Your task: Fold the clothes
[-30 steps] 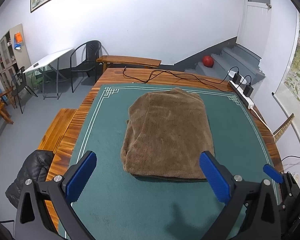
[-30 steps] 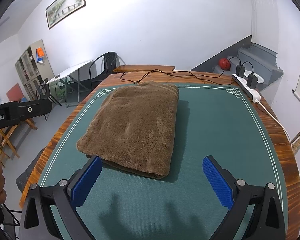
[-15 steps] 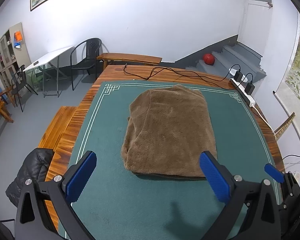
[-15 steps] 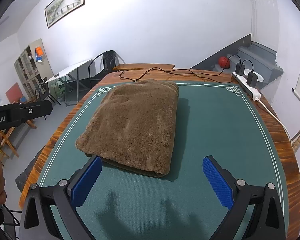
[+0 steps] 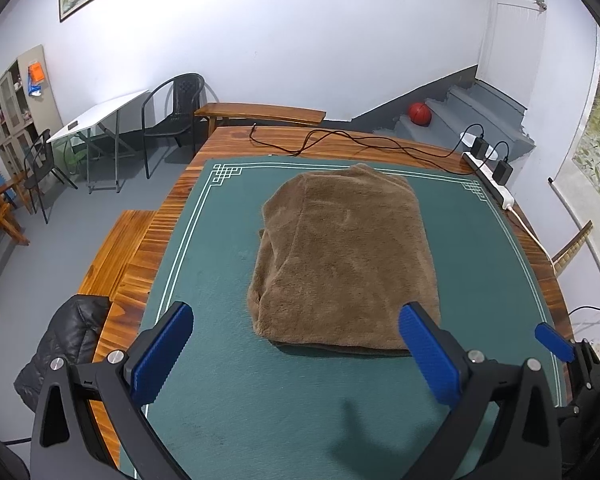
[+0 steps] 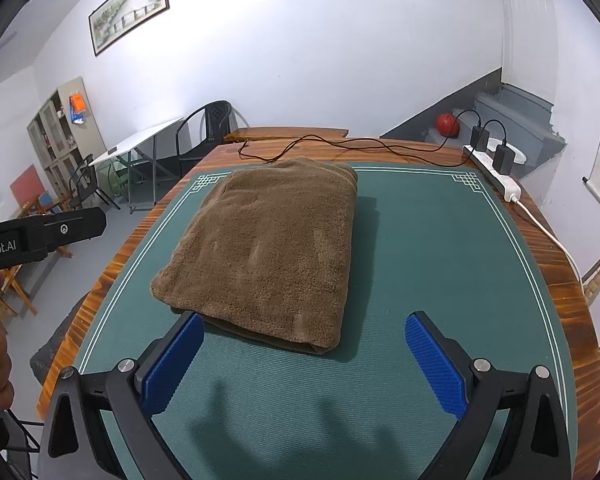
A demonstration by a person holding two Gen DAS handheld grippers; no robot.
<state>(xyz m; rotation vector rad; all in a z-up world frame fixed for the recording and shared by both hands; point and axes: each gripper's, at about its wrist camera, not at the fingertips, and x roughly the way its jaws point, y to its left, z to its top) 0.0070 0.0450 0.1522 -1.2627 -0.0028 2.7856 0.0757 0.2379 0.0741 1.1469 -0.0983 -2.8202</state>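
The left hand-held gripper [image 5: 296, 346] and the right hand-held gripper [image 6: 305, 354] both hang with blue fingers spread wide, holding nothing — each just short of the near edge of the folded brown garment [image 5: 342, 260]. That garment lies flat on the green mat [image 5: 260, 408] covering the wooden counter [image 5: 172, 216] — a black cable [image 5: 340, 142] and white power strip [image 5: 490, 182] sit along the far side.
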